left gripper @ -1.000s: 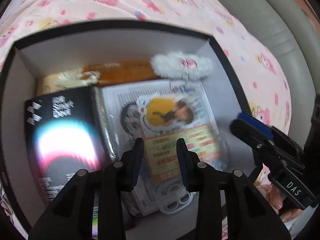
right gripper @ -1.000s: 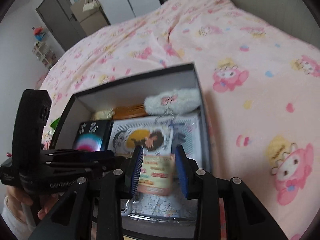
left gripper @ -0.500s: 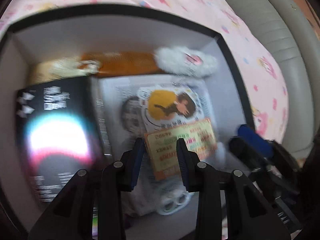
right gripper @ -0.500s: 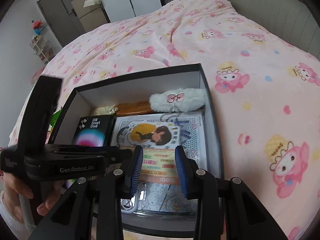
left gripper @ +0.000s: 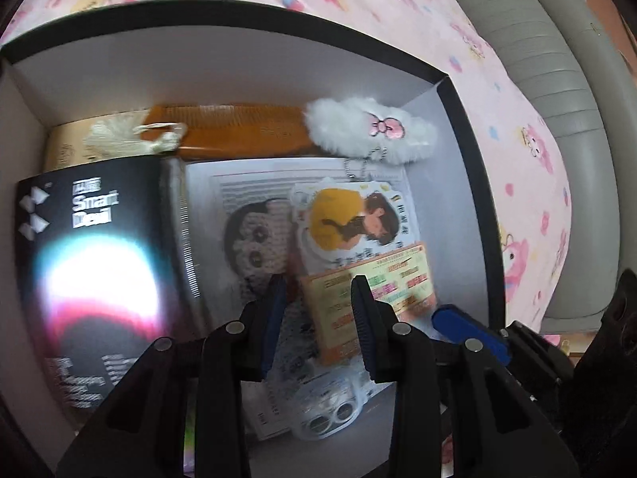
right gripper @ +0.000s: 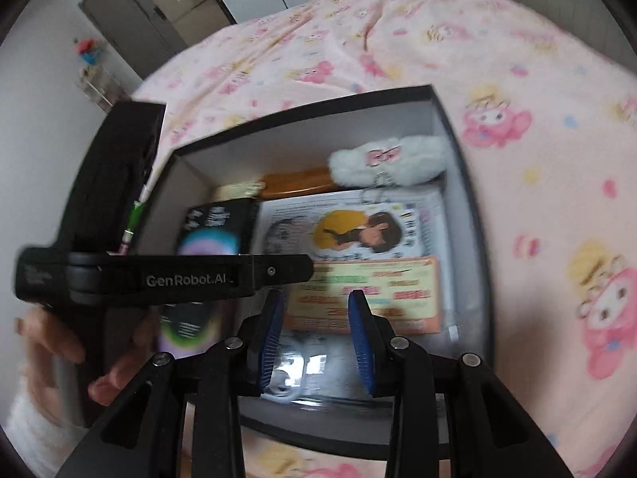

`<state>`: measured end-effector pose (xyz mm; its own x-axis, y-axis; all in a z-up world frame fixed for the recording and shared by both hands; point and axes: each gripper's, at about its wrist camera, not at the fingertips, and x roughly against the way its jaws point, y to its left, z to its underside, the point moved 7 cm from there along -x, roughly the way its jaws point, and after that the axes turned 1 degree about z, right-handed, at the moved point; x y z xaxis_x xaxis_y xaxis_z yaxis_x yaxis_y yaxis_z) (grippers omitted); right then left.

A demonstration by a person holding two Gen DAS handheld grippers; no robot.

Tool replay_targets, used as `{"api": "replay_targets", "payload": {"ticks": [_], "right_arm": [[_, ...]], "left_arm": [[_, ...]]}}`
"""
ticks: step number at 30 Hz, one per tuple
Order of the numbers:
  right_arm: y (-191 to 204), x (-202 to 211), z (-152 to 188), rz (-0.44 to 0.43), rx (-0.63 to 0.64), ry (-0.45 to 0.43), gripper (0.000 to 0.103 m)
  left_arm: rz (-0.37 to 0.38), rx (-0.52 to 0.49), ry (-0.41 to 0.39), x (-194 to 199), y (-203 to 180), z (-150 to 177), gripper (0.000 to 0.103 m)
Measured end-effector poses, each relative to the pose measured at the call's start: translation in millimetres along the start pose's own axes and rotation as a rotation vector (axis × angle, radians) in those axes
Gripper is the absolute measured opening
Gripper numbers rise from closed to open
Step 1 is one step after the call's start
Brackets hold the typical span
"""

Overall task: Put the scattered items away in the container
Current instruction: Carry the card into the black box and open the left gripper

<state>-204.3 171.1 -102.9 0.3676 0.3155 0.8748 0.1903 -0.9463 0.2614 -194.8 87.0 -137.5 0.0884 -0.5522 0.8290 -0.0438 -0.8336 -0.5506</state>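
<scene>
The orange comb [left gripper: 239, 129] is being kept in the black box [left gripper: 469, 167], lying flat along the far wall with its long axis running side to side, between a cream tassel [left gripper: 131, 139] and a white fluffy pouch [left gripper: 370, 131], while an orange card [left gripper: 370, 294] is lying nearer, its long edge also side to side. The left gripper [left gripper: 316, 310] and the right gripper [right gripper: 314, 318] are both being held over the box, jaws spread and pinching nothing. The comb's left end is being hidden by the tassel, and the clear packet [left gripper: 330, 410] low in the box is being blurred beyond telling.
</scene>
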Motion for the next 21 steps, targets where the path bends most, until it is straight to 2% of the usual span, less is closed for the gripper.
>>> {"api": "replay_targets", "payload": {"ticks": [1,4,10,12,15,18,20,21], "right_arm": [[-1.2,-2.6,0.7,0.016,0.004,0.010,0.030],[-5.1,-8.5,3.9,-0.009,-0.018,0.038,0.030],[-9.6,3.4,6.6,-0.035,-0.057,0.035,0.030],[-9.1,5.6,12.1,-0.079,-0.079,0.070,0.031],[-8.7,2.0,20.1,-0.056,-0.052,0.125,0.031],[-4.2,-1.8,22.7,-0.010,-0.012,0.155,0.031],[-4.8,-11.6,21.4,-0.008,-0.013,0.177,0.031],[-6.2,-18.0,21.5,-0.021,-0.026,0.193,0.031]], "left_arm": [[0.017,0.004,0.003,-1.7,-3.6,-1.4,0.033],[0.080,0.014,0.024,-7.8,-12.1,-2.8,0.033],[0.007,-0.005,-0.017,12.4,1.2,14.0,0.033],[0.007,-0.003,-0.028,17.0,3.8,17.6,0.033],[0.010,-0.003,-0.028,20.5,5.9,25.2,0.033],[-0.006,-0.001,-0.013,14.5,11.9,22.1,0.033],[0.008,0.011,0.005,13.9,19.1,-1.5,0.033],[0.015,0.014,0.013,12.8,19.9,-0.5,0.033]]}}
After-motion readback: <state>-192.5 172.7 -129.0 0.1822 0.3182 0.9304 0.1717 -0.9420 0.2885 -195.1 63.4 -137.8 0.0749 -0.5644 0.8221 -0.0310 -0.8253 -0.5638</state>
